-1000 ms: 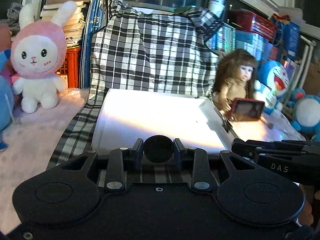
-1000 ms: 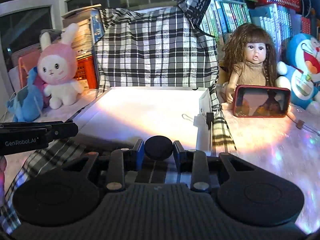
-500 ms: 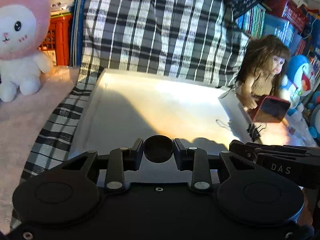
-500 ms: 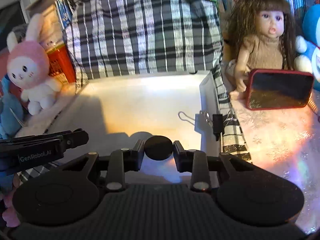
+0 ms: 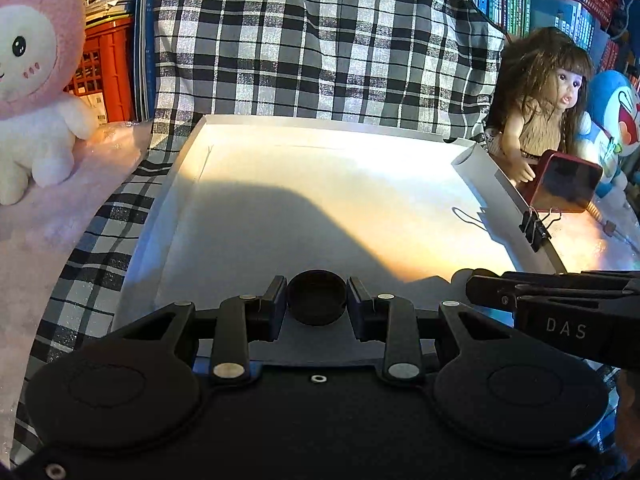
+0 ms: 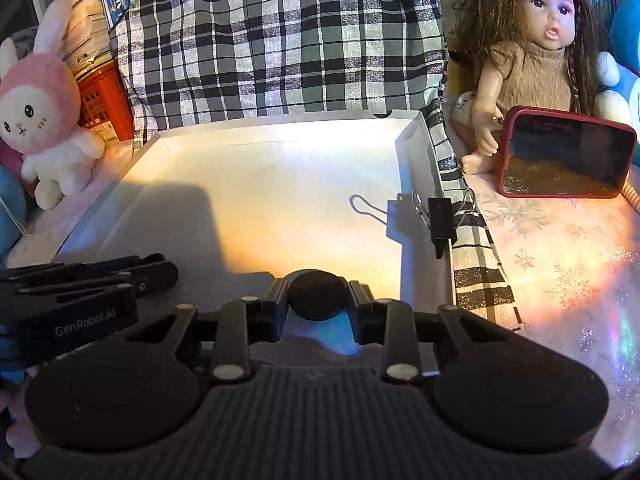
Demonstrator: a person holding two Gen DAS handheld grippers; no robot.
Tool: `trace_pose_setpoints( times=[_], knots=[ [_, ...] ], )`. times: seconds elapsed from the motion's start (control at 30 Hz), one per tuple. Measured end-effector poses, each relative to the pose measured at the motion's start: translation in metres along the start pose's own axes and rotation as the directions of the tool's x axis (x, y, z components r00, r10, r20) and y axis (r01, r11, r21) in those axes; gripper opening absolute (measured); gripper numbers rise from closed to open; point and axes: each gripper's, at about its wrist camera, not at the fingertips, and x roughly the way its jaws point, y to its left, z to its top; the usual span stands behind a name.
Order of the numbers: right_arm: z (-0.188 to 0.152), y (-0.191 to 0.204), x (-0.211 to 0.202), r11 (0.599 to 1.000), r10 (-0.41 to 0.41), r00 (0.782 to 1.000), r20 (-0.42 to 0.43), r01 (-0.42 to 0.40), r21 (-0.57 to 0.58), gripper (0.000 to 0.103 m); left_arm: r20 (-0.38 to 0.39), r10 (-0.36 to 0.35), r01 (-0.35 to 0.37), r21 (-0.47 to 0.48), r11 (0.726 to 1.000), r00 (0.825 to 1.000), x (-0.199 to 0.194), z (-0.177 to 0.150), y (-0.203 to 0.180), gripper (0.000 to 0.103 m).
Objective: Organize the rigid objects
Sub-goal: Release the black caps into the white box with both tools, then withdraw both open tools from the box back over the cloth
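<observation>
My left gripper point(image 5: 317, 298) is shut on a black bottle cap point(image 5: 317, 303), its hollow side facing me, held over the near part of a white shallow box point(image 5: 320, 196). My right gripper point(image 6: 318, 296) is shut on a second black cap point(image 6: 318, 295), its flat side facing me, over the same box point(image 6: 280, 184). The right gripper shows at the right of the left wrist view point(image 5: 560, 300). The left gripper shows at the left of the right wrist view point(image 6: 92, 280). The two grippers are side by side and apart.
A black binder clip point(image 6: 440, 220) grips the box's right wall. A doll point(image 6: 532, 52) holds a red-cased phone point(image 6: 564, 152) to the right. A pink rabbit plush point(image 5: 32, 72) sits left. Checked cloth point(image 5: 320, 40) hangs behind and under the box.
Both grippers have moved forward and lower over the white box, each still holding its cap. The box now fills more of both views.
</observation>
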Motion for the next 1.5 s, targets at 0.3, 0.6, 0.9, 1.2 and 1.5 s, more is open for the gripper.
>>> trace_pose_setpoints(
  times=[0.3, 0.6, 0.9, 1.2, 1.5],
  knots=[
    [-0.002, 0.0, 0.001, 1.0, -0.005, 1.0, 0.009, 0.005, -0.007, 0.037, 0.01, 0.006, -0.006, 0.019, 1.0, 1.0, -0.001, -0.001, -0.003, 0.031],
    [-0.005, 0.002, -0.015, 1.0, 0.008, 0.999, 0.049, -0.007, -0.012, 0.042, 0.062, -0.005, 0.003, 0.028, 1.0, 0.998, -0.024, -0.003, 0.0, 0.04],
    [-0.018, 0.008, -0.051, 0.997, 0.005, 0.991, 0.133, 0.005, -0.073, 0.064, 0.13, -0.013, 0.005, 0.066, 0.998, 0.991, -0.067, -0.019, -0.002, 0.061],
    [-0.055, 0.013, -0.097, 0.991, 0.031, 0.973, 0.23, 0.001, -0.137, 0.074, 0.22, -0.064, 0.045, 0.093, 0.995, 0.973, -0.125, -0.058, -0.007, 0.076],
    [-0.1, 0.019, -0.131, 0.981, 0.056, 0.953, 0.298, 0.002, -0.193, 0.083, 0.253, -0.065, 0.047, 0.075, 0.996, 0.965, -0.158, -0.112, -0.013, 0.078]
  ],
)
